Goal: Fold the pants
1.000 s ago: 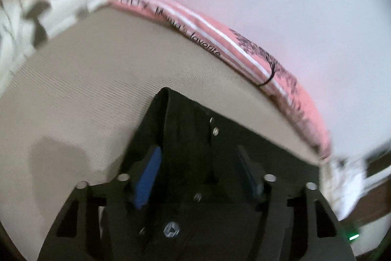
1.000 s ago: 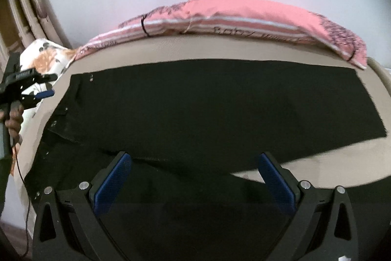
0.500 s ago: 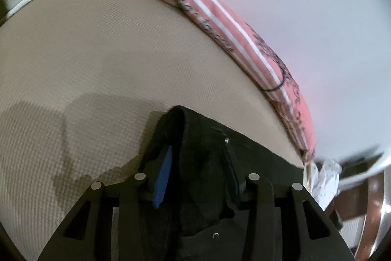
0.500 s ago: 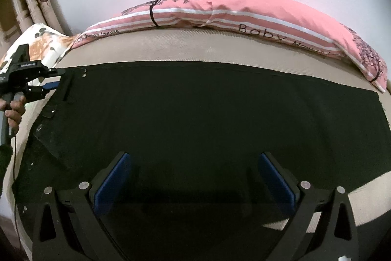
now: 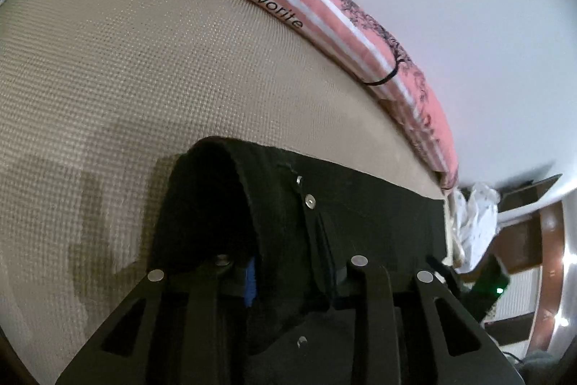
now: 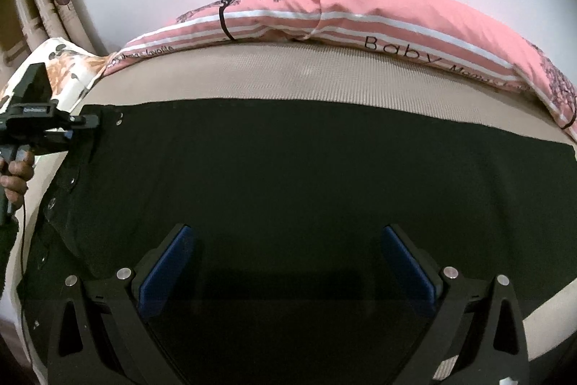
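**Black pants flat on the beige bed, waistband corner pinched**

The black woven-cloth pants (image 6: 306,175) lie spread across the beige waffle-textured mattress (image 5: 144,67), their far edge straight. The left gripper (image 5: 295,273) is closing on the bunched waistband corner; its pads seem to be pressing the cloth already. The right gripper (image 6: 286,262) hovers with its jaws wide apart. Bare mattress separates the pants from the pink striped pillow (image 6: 360,20)
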`<state>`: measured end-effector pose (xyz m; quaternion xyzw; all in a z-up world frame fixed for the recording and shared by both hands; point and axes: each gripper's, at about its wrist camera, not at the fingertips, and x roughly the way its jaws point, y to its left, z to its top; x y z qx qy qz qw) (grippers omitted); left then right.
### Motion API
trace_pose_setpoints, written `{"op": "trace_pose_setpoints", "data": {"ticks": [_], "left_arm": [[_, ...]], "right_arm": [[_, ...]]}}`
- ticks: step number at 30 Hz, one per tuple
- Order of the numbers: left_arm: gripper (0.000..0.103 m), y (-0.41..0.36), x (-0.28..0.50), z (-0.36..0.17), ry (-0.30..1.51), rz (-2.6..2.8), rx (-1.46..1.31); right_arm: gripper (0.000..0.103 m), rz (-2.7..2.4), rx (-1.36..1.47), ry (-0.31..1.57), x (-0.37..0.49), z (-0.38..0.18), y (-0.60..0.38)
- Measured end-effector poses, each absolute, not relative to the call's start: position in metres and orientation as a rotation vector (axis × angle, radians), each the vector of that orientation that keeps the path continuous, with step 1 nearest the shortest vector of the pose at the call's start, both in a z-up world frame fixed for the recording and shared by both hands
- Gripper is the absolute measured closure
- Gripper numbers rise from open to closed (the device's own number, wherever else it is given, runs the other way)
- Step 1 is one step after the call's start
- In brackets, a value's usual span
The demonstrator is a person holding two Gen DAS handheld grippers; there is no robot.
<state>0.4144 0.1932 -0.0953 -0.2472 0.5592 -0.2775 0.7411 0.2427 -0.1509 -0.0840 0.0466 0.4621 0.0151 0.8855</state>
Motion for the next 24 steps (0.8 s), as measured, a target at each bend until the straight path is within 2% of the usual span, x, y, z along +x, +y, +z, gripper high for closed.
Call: {"op": "trace_pose_setpoints", "data": {"ticks": [7, 8, 9, 17, 21, 24], "left_arm": [[0.074, 0.190, 0.437, -0.109, 1.190, -0.584, -0.611], [0.079, 0.191, 0.435, -0.109, 1.167, -0.579, -0.612], [0.094, 0.191, 0.432, -0.108, 1.146, -0.562, -0.587], [0.095, 0.197, 0.387, -0.061, 0.897, -0.661, -0.543], [0.095, 0.192, 0.372, -0.042, 0.843, -0.700, -0.505], [0.095, 0.196, 0.364, -0.035, 0.828, -0.702, -0.502]], "right_arm": [[0.000, 0.057, 0.085, 0.977, 0.250, -0.089, -0.153], [0.000, 0.072, 0.083, 0.980, 0.252, -0.088, -0.154], [0.000, 0.102, 0.085, 0.981, 0.255, -0.086, -0.157], [0.000, 0.338, -0.029, 1.008, 0.315, -0.061, -0.186], [0.000, 0.483, -0.172, 1.027, 0.356, -0.051, -0.186], [0.003, 0.638, -0.175, 1.109, 0.389, -0.055, -0.185]]}}
